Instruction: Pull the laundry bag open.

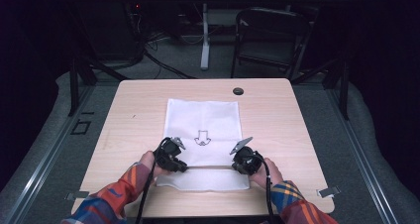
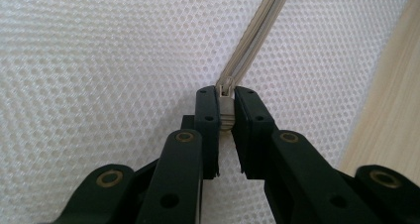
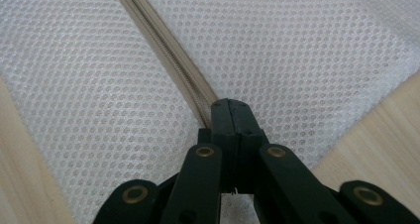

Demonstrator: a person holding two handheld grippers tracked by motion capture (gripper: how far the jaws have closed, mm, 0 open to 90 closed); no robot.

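While the left gripper pinches the zipper pull of the white mesh bag lying on the wooden table, the right gripper is clamped tight on the zipper tape; the zipping seems barely begun; next, a steady pull along the track; beyond, a dim room, a folding chair.

No readable words, brands or numbers anywhere. One sign: a black outline mark shaped like a downward arrow, printed on the white mesh bag, centre of the frame in the high view. Its fine detail is too small to make out. Both gripper views: plain mesh and zipper tape, no lettering.
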